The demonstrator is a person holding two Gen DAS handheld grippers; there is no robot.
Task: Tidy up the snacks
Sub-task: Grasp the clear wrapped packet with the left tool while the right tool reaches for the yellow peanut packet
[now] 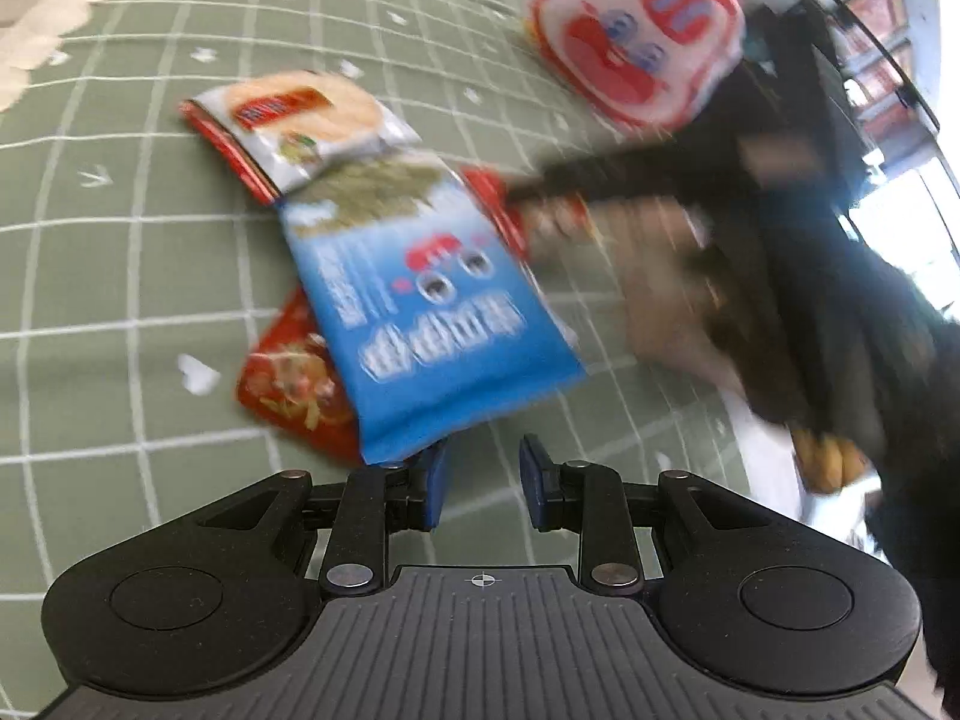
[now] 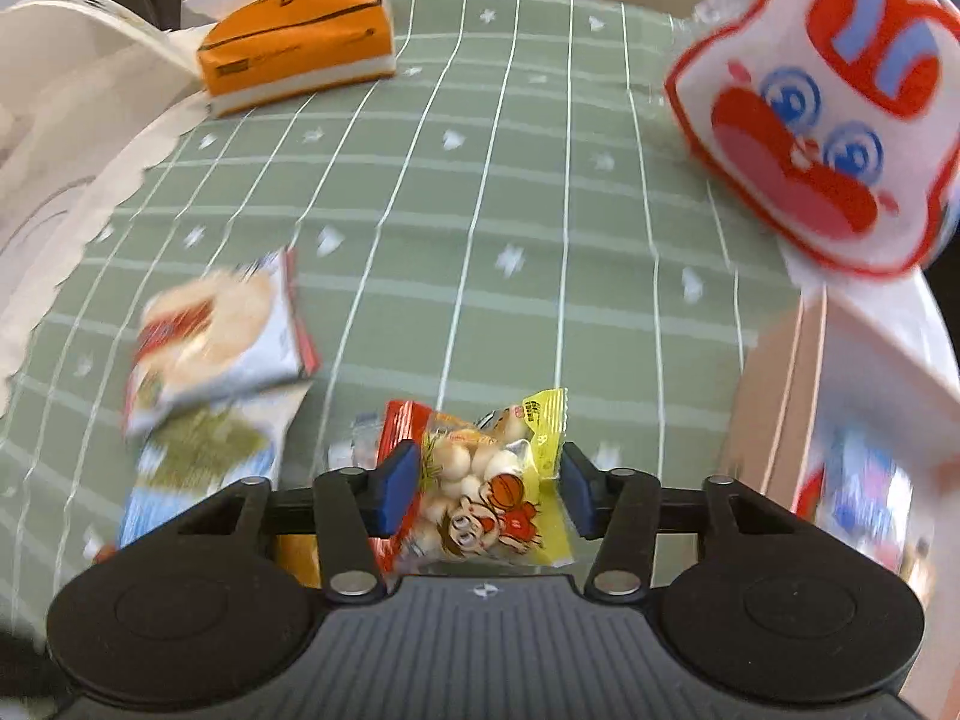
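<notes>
On a green checked tablecloth (image 2: 510, 192), snack packets lay loose: a blue packet (image 1: 420, 312) just ahead of the left gripper (image 1: 483, 480), whose jaws stood apart, empty. The right gripper (image 2: 483, 492) clamped a yellow snack bag (image 2: 498, 492). An orange tissue box (image 2: 297, 42) sat far back; a cartoon-faced bag (image 2: 822, 120) at right.

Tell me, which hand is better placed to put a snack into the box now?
Probably right: the right gripper already holds the yellow snack bag, with the box beside it. The left gripper is open, holding nothing.
</notes>
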